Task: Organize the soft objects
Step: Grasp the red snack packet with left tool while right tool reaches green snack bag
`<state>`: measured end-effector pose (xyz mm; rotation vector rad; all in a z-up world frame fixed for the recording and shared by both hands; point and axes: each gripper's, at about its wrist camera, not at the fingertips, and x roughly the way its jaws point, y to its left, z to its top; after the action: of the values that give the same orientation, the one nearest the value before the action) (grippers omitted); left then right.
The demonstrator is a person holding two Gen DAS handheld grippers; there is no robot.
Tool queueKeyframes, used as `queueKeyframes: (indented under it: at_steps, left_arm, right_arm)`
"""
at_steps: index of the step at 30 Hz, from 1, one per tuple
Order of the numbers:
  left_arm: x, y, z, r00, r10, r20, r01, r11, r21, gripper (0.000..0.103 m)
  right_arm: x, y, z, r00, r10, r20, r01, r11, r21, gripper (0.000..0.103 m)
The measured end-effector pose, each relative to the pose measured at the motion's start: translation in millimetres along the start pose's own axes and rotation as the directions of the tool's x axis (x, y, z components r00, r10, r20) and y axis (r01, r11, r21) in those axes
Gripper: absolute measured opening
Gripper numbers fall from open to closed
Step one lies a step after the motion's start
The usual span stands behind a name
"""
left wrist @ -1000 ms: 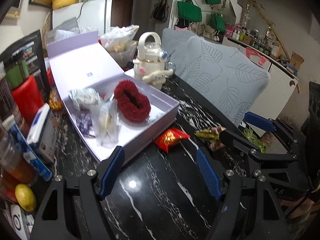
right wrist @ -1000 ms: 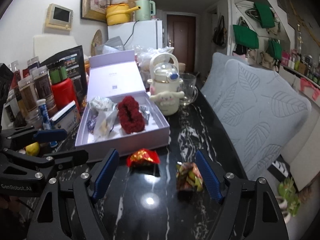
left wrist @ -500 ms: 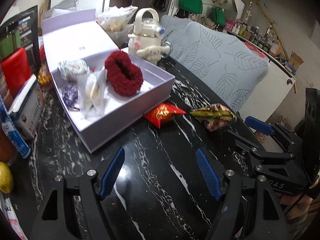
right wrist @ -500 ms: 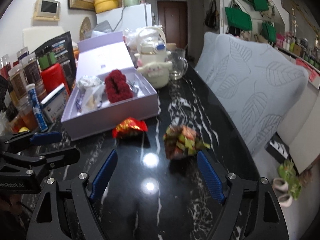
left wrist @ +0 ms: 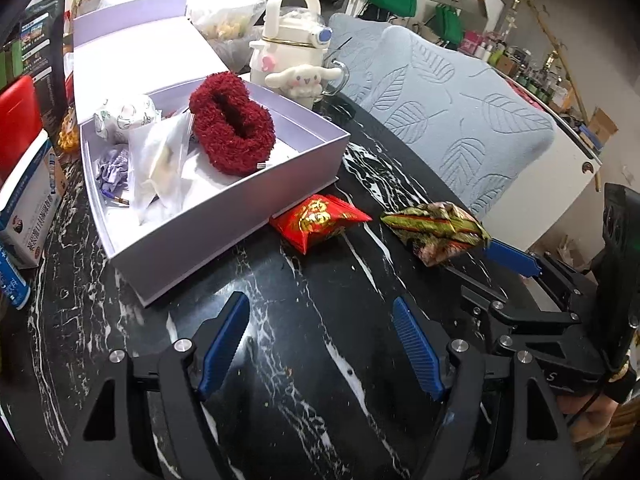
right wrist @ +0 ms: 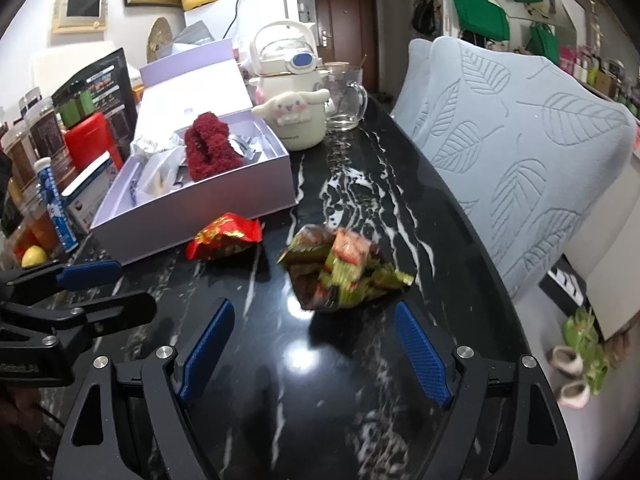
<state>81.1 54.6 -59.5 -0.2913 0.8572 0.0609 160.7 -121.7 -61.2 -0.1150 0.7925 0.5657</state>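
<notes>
Your right gripper (right wrist: 314, 354) is opening and holds nothing; your left gripper (left wrist: 320, 346) is half open, also empty. Just ahead of the right one, on the black marble table (right wrist: 360, 420), the green foil packet (right wrist: 340, 270) lies near the table's right edge. It looks light, crinkly and slippery; pinch its puffed middle gently.
</notes>
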Motion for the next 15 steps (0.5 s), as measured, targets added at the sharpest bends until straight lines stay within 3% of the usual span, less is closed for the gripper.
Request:
queueKeyframes:
  at_steps: [7,11,15]
  left_arm:
    - [17,-6,18,0.999,0.028,-0.015,-0.029,0.999,-0.022,0.074]
    - [29,-10,28,0.999,0.024,-0.024,-0.024,0.999,-0.03,0.074]
    - [40,-10,38,0.999,0.027,-0.037,-0.029,0.998,-0.051,0.074]
  right_arm:
    - [35,-16,16,0.994,0.082,-0.069,-0.08,0.996,0.028,0.084]
    - [50,-21,19,0.994,0.062,-0.09,-0.062,0.998,0.003,0.084]
    - [61,-35,22,0.991,0.083,-0.105,-0.083,0.997,0.004,0.064]
